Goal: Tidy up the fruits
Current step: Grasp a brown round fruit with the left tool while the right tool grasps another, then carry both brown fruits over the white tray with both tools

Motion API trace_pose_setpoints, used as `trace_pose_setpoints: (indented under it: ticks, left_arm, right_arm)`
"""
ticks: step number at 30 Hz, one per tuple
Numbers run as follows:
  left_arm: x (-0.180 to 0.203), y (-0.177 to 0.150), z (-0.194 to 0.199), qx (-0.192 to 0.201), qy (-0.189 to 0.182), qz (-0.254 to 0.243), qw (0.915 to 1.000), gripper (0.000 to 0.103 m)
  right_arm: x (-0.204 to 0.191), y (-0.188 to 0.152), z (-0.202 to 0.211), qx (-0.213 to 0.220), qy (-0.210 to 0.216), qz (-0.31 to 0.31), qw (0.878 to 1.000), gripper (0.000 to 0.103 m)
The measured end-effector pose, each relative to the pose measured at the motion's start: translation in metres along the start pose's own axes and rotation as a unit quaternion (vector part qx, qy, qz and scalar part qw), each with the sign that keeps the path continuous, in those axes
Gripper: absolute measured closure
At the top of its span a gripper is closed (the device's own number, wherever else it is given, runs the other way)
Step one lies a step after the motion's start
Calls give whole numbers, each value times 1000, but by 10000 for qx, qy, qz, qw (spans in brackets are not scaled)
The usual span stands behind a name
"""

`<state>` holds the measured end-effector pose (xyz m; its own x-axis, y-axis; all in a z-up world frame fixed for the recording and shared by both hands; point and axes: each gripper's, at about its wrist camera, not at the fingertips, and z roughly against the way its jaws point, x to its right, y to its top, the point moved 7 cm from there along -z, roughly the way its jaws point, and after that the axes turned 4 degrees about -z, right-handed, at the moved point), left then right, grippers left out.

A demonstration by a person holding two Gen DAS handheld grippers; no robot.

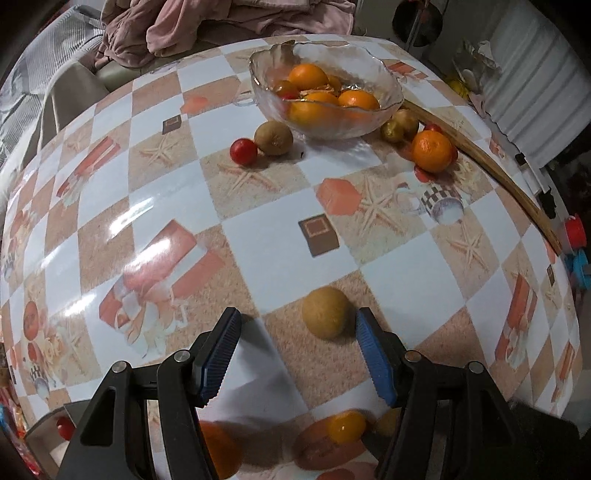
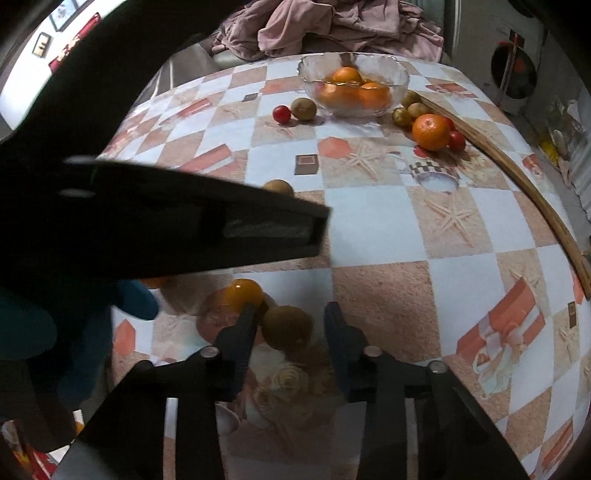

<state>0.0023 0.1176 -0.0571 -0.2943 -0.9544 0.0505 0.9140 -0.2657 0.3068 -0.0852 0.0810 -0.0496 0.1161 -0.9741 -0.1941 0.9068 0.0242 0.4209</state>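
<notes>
A glass bowl [image 1: 384, 79] with several oranges stands at the far side of the table; it also shows in the right wrist view [image 2: 400, 79]. My left gripper [image 1: 299, 321] is open, and a brown kiwi [image 1: 325, 313] lies on the table just ahead, close to the right finger. My right gripper [image 2: 291, 314] is open around another kiwi [image 2: 287, 326], with a small yellow-orange fruit [image 2: 243, 294] beside the left finger. An orange [image 1: 432, 151], a red fruit [image 1: 243, 150] and a kiwi [image 1: 274, 137] lie near the bowl.
A patterned checked cloth covers the table [image 1: 258, 236]. A wooden stick [image 1: 480, 162] lies along the right edge. Pink cloth [image 1: 221, 26] is piled behind the table. The left gripper's black body [image 2: 184, 221] blocks much of the right wrist view.
</notes>
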Motion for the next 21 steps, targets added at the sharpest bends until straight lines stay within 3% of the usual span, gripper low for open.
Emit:
trace_pose_setpoints:
  ticks: [2,4,8,16,21]
  left_arm:
    - [2,3,-1,23,35,4,10000,40]
    - [4,6,0,63,118,-39,9999,58]
    - [1,8,0,105,61,-34,9999,77]
    - [-9,-11,31,296,-239,326,9987,77]
    - [-21,-34,64,455,-222,565,9971,77]
  right_arm:
    - [1,0,1,-41,90,-84,9999,73]
    - [4,-1,4,-67,183,-199,9996,73]
    - [14,-2,13,-63,210,-344,9992,73]
    - [37,-9,28,-222,211,-711,9970,73]
    - [38,-8,34,-314,257,-732,9965,73]
